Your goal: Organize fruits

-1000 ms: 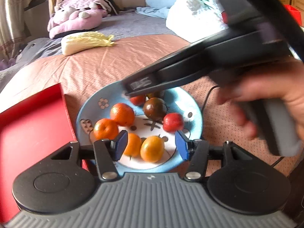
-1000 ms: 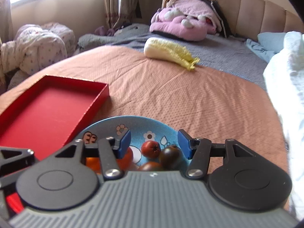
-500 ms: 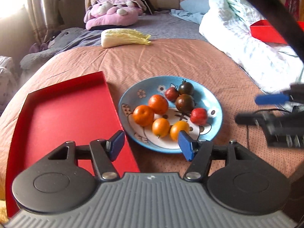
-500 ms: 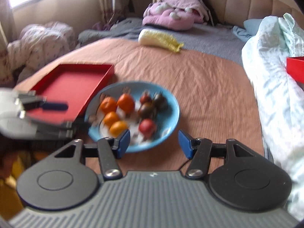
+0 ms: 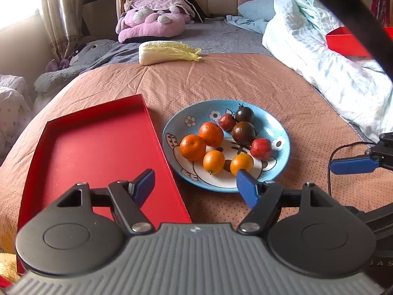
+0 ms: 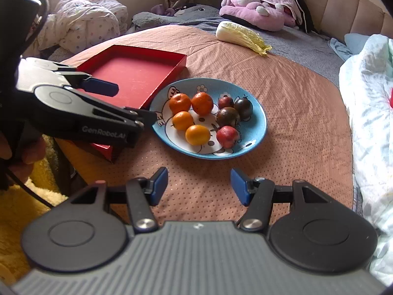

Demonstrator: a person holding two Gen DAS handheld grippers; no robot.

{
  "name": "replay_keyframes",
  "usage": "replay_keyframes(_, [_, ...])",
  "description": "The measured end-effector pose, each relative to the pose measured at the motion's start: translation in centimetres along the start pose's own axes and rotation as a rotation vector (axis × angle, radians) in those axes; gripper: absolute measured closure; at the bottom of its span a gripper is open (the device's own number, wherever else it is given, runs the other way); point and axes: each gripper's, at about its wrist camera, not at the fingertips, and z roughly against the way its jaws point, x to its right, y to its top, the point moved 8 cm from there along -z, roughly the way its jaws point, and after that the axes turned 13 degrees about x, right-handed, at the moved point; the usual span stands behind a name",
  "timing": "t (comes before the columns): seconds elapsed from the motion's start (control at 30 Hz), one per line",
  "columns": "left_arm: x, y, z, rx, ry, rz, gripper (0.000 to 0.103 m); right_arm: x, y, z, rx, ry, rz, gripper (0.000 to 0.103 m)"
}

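Note:
A blue patterned plate [image 5: 282, 132] [image 6: 260, 115] on the pink-brown bedcover holds several orange citrus fruits [image 5: 192, 147] [image 6: 180, 103], two dark tomatoes [image 5: 243, 132] [image 6: 228, 117] and two red ones [image 5: 261, 148] [image 6: 227, 133]. An empty red tray [image 5: 98, 147] [image 6: 132, 71] lies just left of the plate. My left gripper [image 5: 195, 186] is open and empty above the tray's near right edge; it also shows in the right wrist view [image 6: 127, 103]. My right gripper [image 6: 199, 186] is open and empty, hovering over the cover in front of the plate.
A napa cabbage [image 5: 169, 51] [image 6: 242, 35] lies far back on the cover. A pink plush toy [image 5: 152, 24] and a white-blue quilt [image 5: 331, 56] lie behind and right. A red box [image 5: 348, 41] sits on the quilt. A black cable [image 5: 343, 152] runs right of the plate.
Both grippers have pulled back and up from the plate, so the whole plate and tray now show. The right gripper has left its place above the fruit. Both stay open.

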Motion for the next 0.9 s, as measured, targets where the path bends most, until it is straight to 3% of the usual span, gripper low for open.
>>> replay_keyframes(0.9, [0.6,0.3,0.4,0.017,-0.022,-0.018,0.016,-0.5,-1.6,-0.4,-0.05,0.002,0.021,0.041])
